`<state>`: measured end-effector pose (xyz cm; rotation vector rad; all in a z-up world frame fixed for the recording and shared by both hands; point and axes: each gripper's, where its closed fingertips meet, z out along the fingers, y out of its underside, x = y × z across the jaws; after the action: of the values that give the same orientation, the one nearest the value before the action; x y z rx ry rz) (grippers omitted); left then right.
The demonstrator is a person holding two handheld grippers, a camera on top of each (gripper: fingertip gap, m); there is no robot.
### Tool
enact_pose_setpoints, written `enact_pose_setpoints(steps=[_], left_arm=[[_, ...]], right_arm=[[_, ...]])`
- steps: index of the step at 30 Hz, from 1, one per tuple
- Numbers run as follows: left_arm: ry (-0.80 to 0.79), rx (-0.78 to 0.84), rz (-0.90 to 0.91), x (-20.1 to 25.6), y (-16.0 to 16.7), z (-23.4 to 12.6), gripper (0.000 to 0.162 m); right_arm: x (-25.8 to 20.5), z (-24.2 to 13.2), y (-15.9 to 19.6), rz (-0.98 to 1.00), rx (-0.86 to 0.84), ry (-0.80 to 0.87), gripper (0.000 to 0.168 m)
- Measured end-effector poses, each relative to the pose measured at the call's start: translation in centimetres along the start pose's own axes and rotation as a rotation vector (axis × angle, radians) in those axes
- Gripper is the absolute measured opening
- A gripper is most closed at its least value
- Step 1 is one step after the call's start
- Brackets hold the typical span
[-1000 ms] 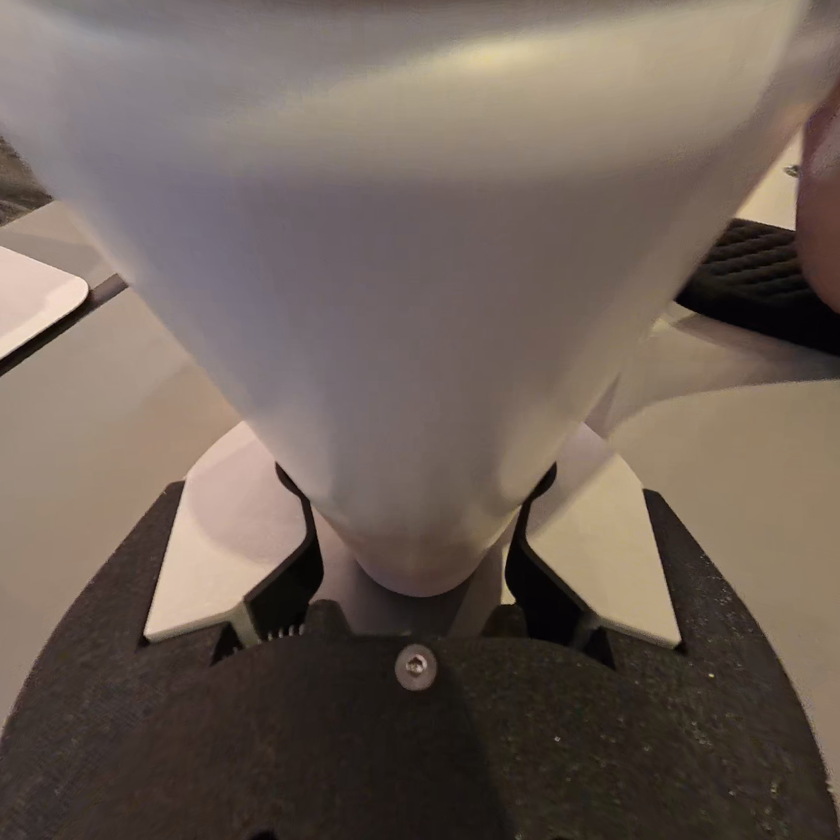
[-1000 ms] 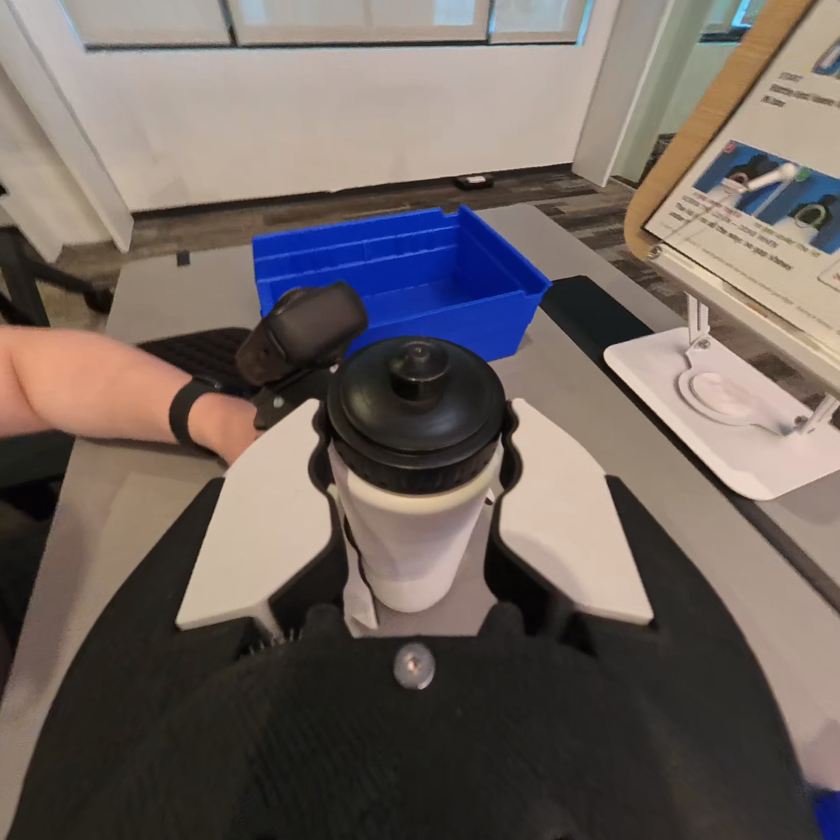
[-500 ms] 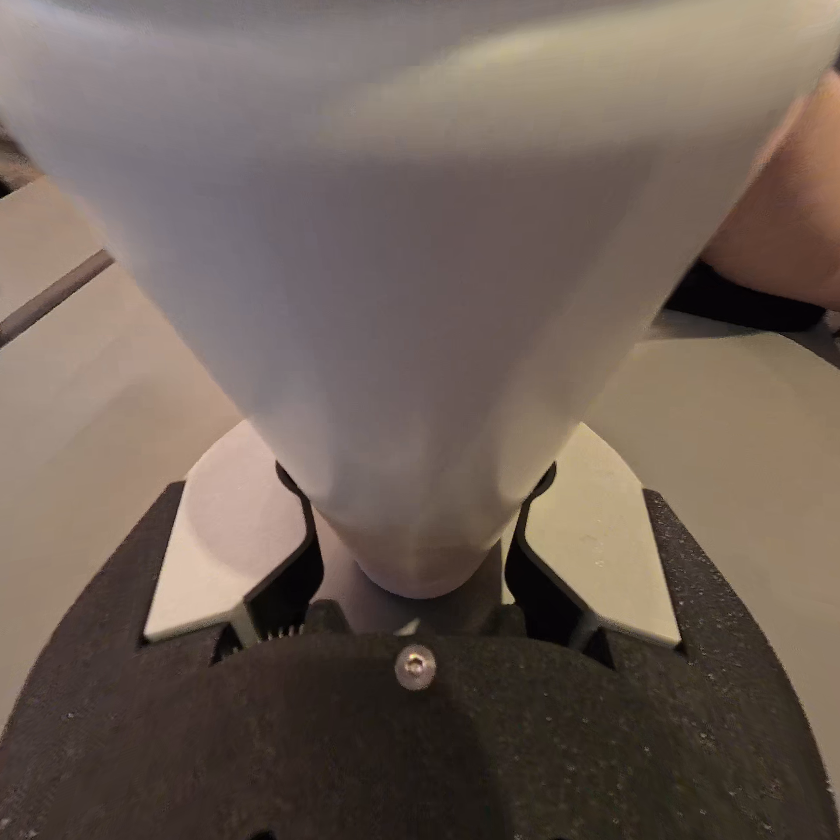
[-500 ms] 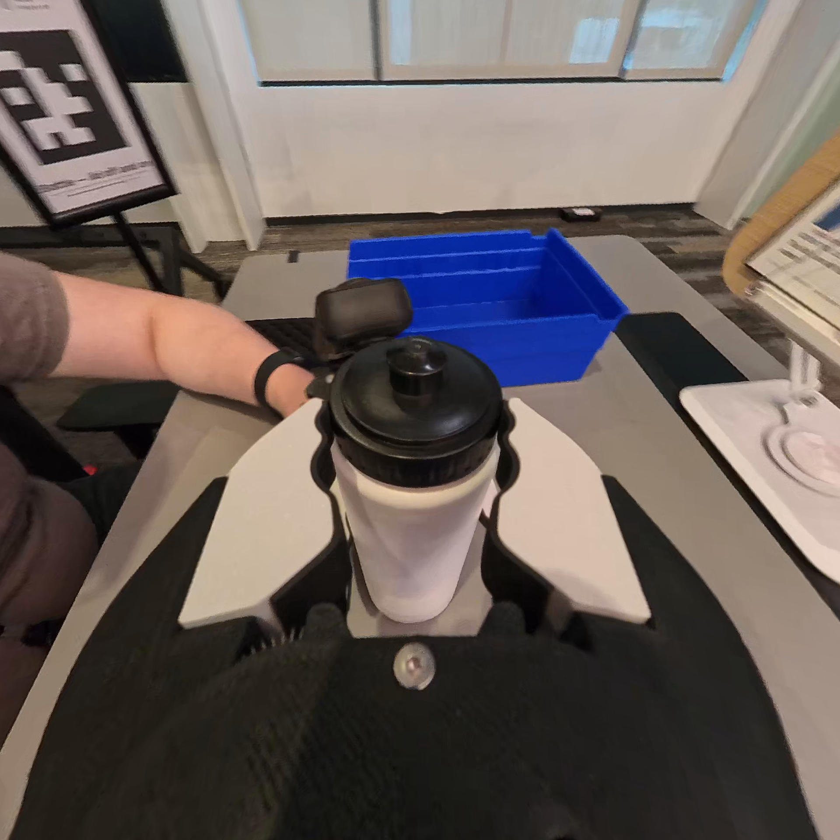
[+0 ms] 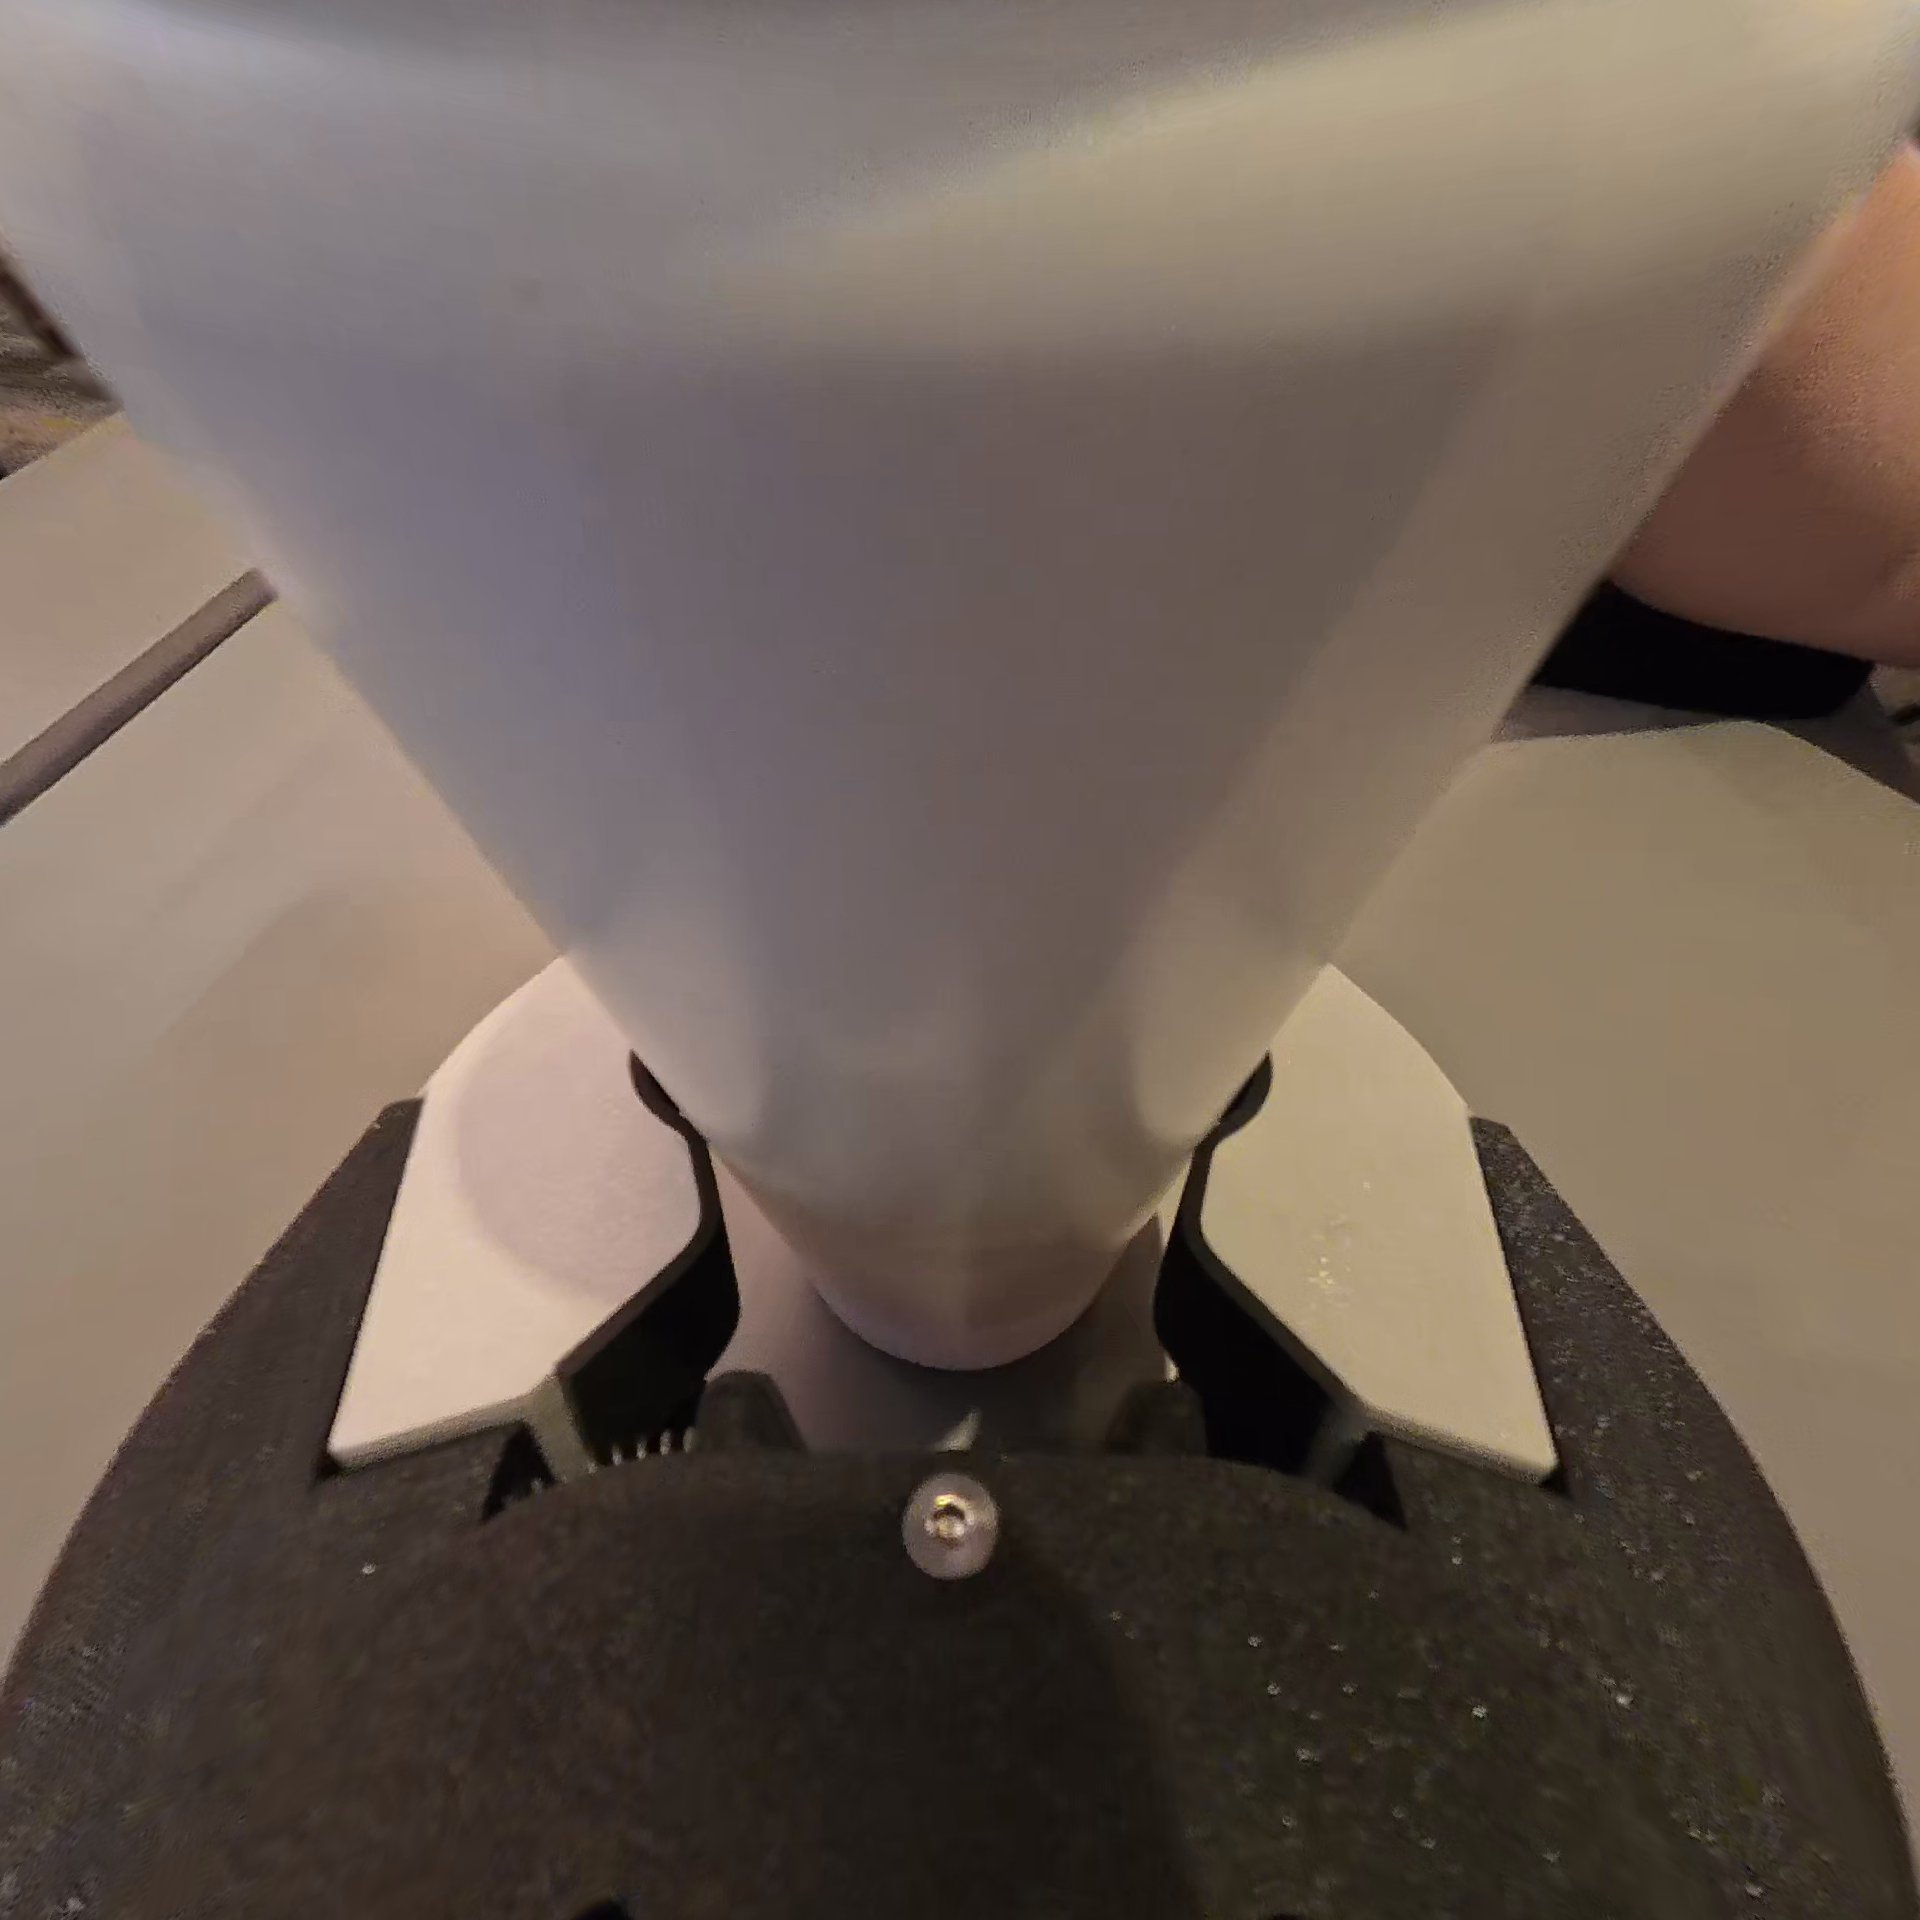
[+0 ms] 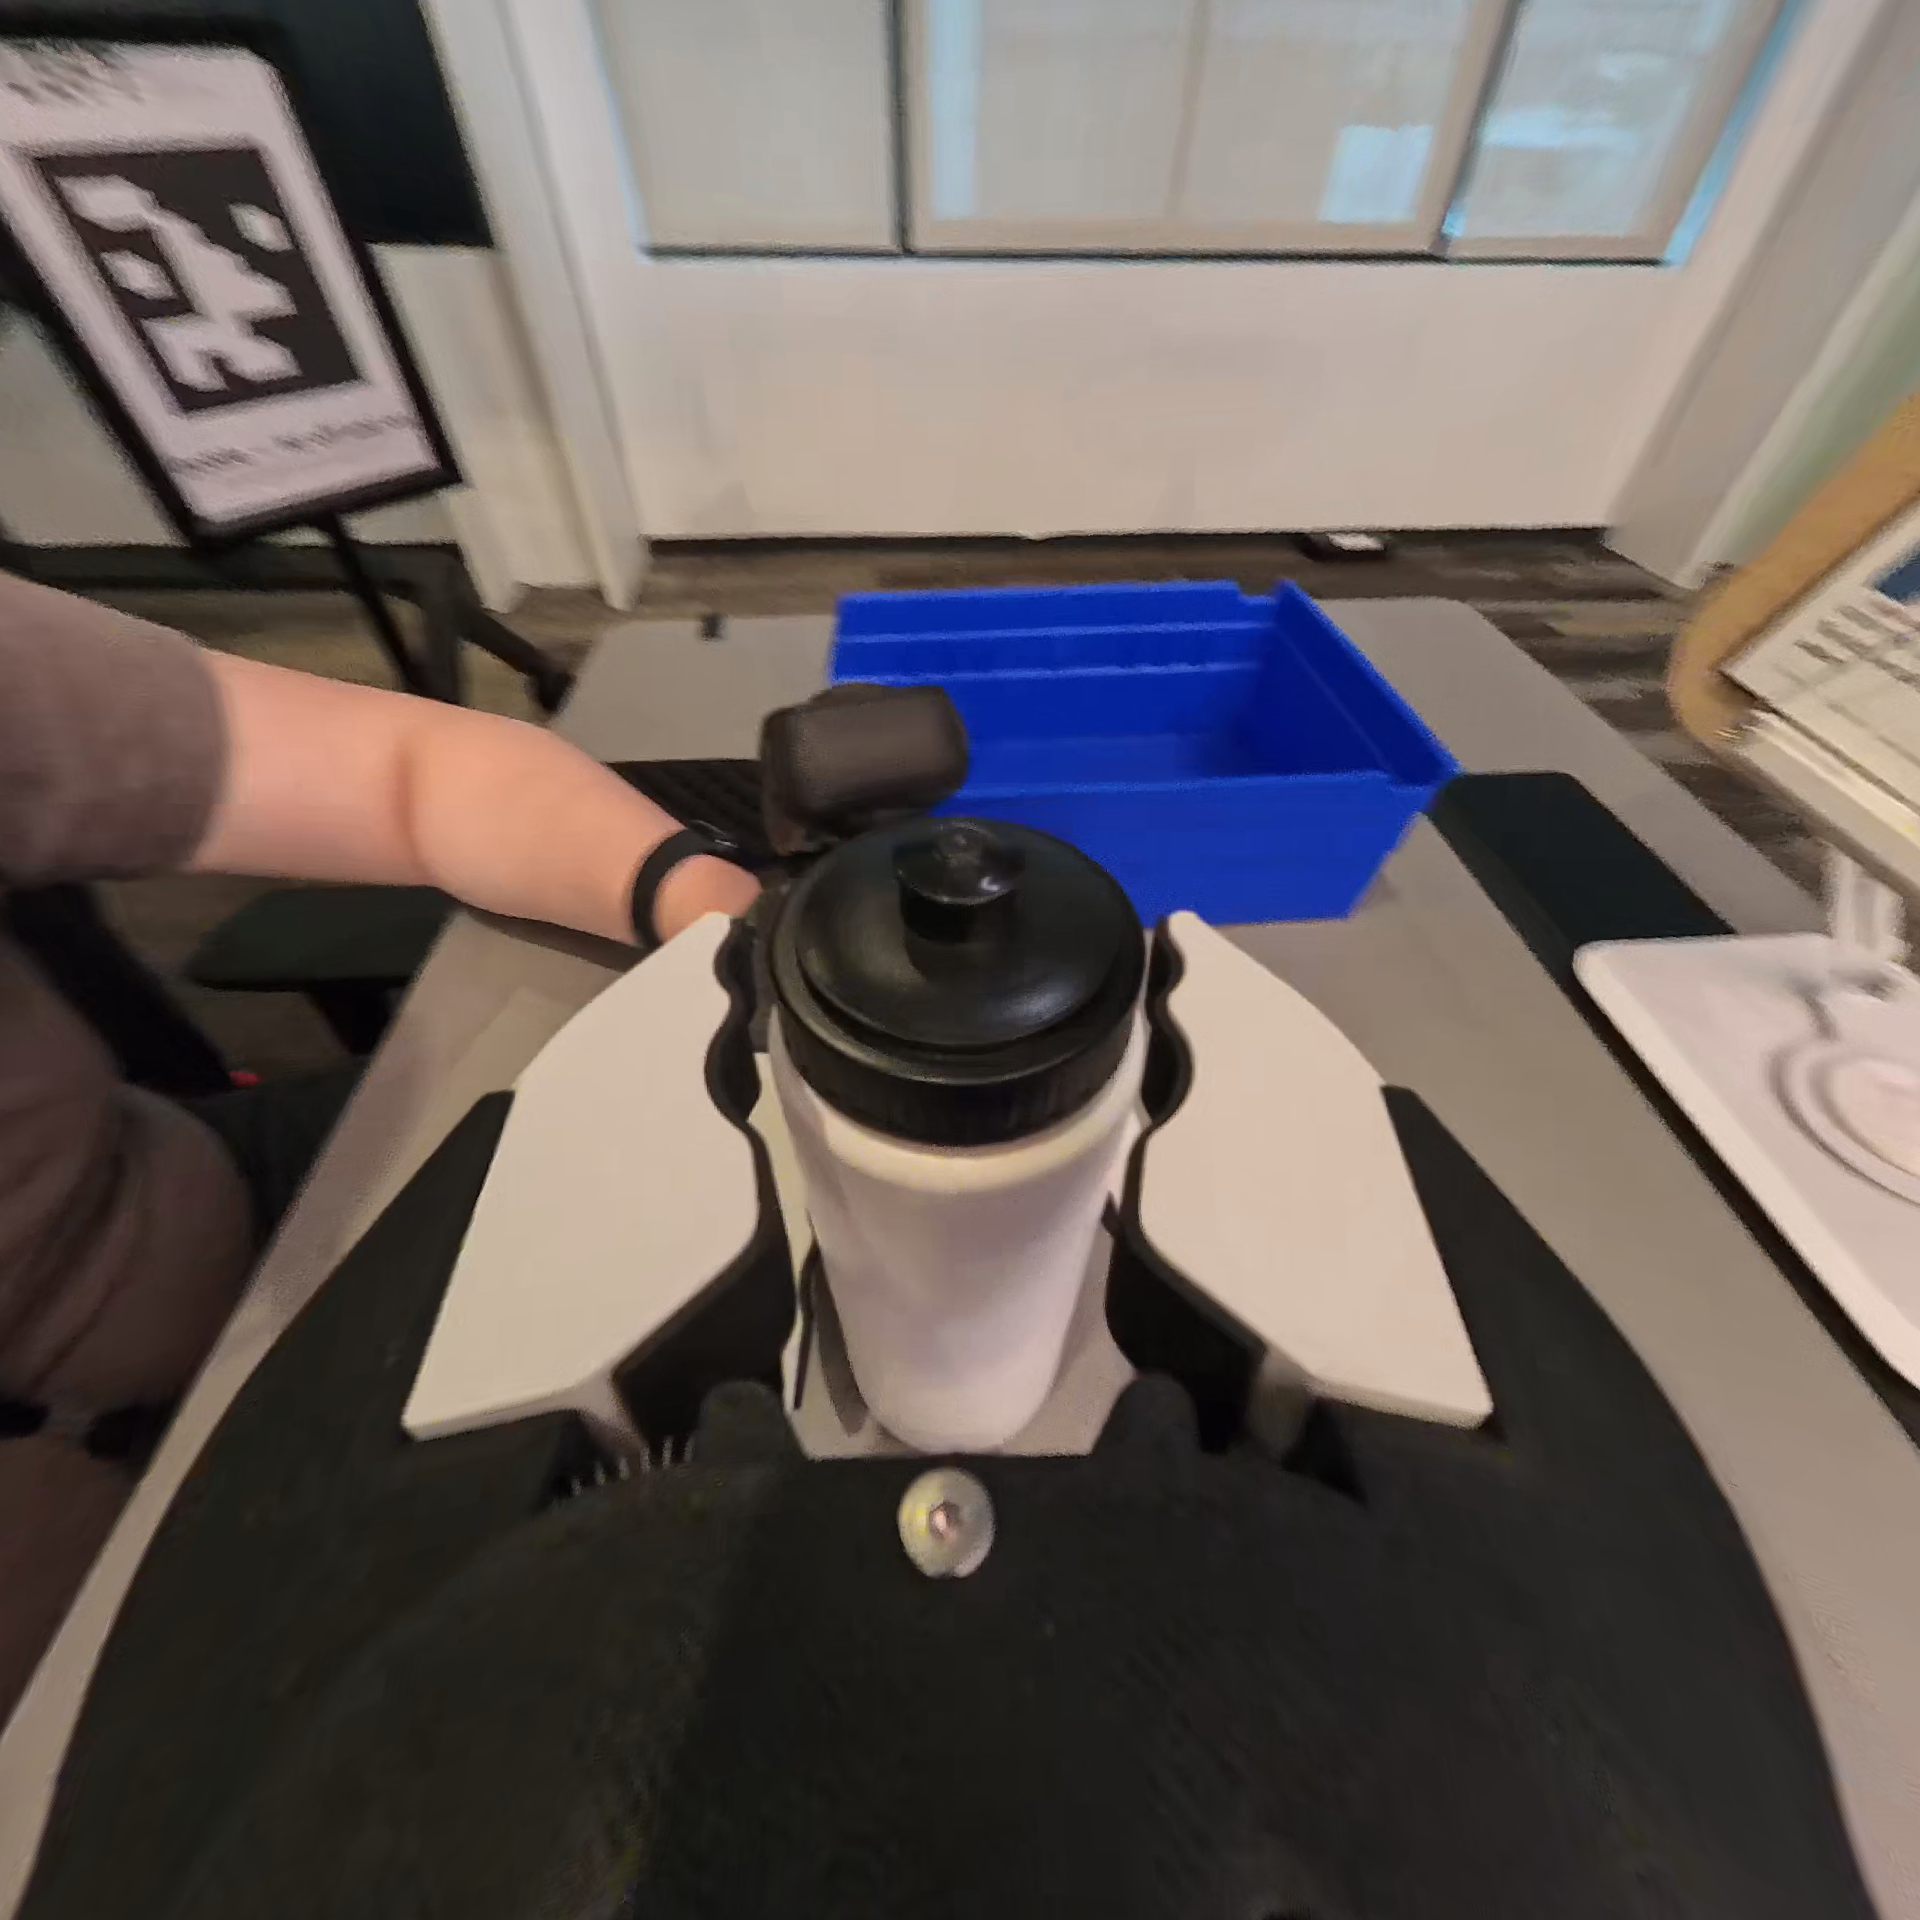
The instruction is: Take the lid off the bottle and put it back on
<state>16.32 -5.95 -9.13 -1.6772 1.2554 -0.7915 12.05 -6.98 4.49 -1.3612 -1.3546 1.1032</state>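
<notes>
A white bottle (image 6: 945, 1268) with a black screw lid (image 6: 956, 997) and a pull spout stands upright between my two grippers. My right gripper (image 6: 948, 940) is shut on the lid, with a pad against each side. In the left wrist view the bottle's white body (image 5: 935, 520) fills the picture, blurred. My left gripper (image 5: 951, 1101) is shut on the bottle low on its body; its fingertips are hidden behind it. The left gripper's black housing (image 6: 857, 748) shows behind the lid in the right wrist view, held by a hand.
An empty blue bin (image 6: 1143, 790) sits on the grey table (image 6: 1507, 1039) behind the bottle. A white stand base (image 6: 1766, 1091) with a board is at the right, a black mat (image 6: 1558, 862) is beside the bin, and a marker sign on an easel (image 6: 208, 291) stands far left. A person's forearm (image 6: 416, 790) reaches in from the left.
The right wrist view has swung left around the lid: bin and stand slid right, and the marker sign came into view. In the left wrist view a forearm has come in at the right.
</notes>
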Motion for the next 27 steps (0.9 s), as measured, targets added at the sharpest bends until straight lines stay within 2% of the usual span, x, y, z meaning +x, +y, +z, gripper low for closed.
enact_pose_setpoints(steps=[2,5,13,19,22,27], left_arm=[[0.042,0.005,0.026,0.9,-0.1,0.1,0.102],[0.044,0.003,0.027,0.9,-0.1,0.2,0.102],[-0.157,-0.021,-0.066,-2.2,0.2,-0.3,0.102],[-0.188,0.102,-0.050,-2.3,-0.3,0.0,0.102],[-0.150,0.059,-0.091,-2.1,1.1,0.9,0.100],[-0.139,0.042,-0.073,-2.2,1.1,1.2,0.098]], right_arm=[[-0.5,-0.2,0.0,0.015,0.013,-0.059,0.071],[-0.5,-0.2,0.1,0.017,-0.003,-0.050,0.071],[2.0,0.7,0.2,0.086,-0.089,0.267,0.071],[1.9,0.1,0.2,0.071,-0.104,0.227,0.071],[2.0,-0.4,0.4,0.054,-0.121,0.229,0.071],[2.0,-0.6,0.3,-0.024,-0.149,0.250,0.070]])
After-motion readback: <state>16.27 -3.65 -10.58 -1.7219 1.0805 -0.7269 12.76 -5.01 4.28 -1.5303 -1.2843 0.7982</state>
